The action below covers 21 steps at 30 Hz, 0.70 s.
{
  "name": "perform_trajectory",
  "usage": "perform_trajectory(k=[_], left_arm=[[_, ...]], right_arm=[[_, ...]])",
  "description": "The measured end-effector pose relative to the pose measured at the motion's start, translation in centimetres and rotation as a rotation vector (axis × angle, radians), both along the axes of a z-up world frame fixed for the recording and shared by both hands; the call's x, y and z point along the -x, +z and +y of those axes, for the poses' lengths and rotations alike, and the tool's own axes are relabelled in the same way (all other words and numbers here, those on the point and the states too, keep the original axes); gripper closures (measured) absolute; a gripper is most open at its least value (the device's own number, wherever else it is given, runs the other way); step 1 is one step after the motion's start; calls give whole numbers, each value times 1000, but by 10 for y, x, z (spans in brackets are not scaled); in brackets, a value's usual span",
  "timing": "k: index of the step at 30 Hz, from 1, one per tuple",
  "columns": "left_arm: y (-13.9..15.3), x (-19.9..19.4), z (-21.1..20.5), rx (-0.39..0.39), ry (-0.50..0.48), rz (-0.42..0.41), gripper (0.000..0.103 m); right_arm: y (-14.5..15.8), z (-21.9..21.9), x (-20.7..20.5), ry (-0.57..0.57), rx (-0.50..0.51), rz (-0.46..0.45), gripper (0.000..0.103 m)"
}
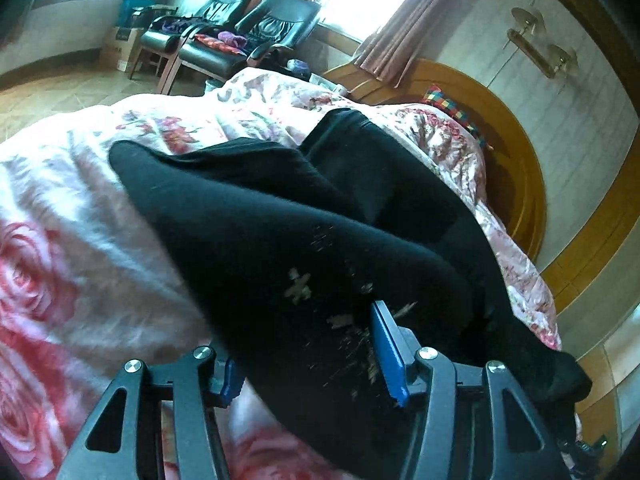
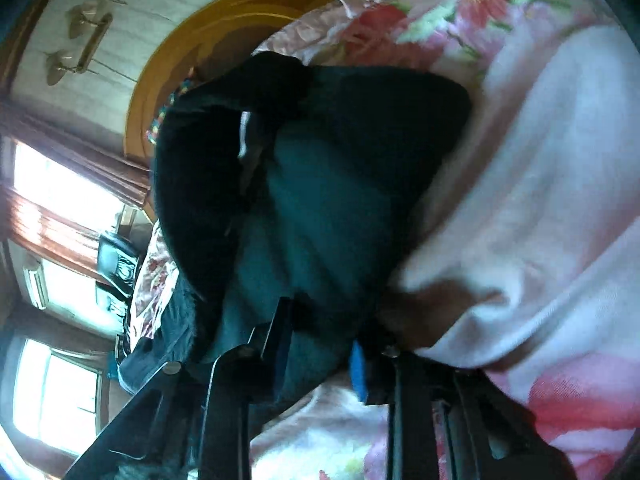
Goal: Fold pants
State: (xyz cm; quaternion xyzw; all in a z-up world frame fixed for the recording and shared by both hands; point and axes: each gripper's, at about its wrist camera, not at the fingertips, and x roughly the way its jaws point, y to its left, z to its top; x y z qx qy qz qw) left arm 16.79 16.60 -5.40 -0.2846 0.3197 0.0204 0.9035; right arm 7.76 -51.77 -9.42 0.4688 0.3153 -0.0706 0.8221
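Black pants [image 1: 280, 216] lie on a bed with a pink floral quilt [image 1: 72, 216]. In the left wrist view my left gripper [image 1: 312, 364] has its blue-padded fingers [image 1: 386, 348] on either side of a thick fold of the pants, shut on it, with the cloth draped over the jaws. In the right wrist view the pants [image 2: 320, 184] look dark teal-black and bunched. My right gripper [image 2: 320, 356] is shut on a fold of them, one blue pad [image 2: 358, 372] showing. The view is rolled sideways and blurred.
A round wooden headboard [image 1: 516, 168] stands at the bed's far end with a colourful pillow [image 1: 452, 108]. Black leather chairs [image 1: 248, 28] with clothes stand by curtained windows. A white wardrobe with brass handles [image 1: 536, 40] is on the right. Wood floor [image 1: 52, 92] lies to the left.
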Motion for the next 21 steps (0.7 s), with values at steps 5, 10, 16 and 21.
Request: perform_trajectory(k=[5, 10, 16, 21], left_arm=[[-1, -8, 4, 73, 12, 69, 84], [19, 2, 2, 22, -28, 37, 94], [58, 41, 13, 110, -13, -74, 97], [88, 84, 16, 118, -24, -152, 97]], right_arm=[[8, 3, -5, 16, 54, 40, 88], [28, 7, 7, -5, 78, -7, 95], [69, 7, 32, -42, 87, -109, 96], [114, 10, 59, -37, 155, -193, 103]])
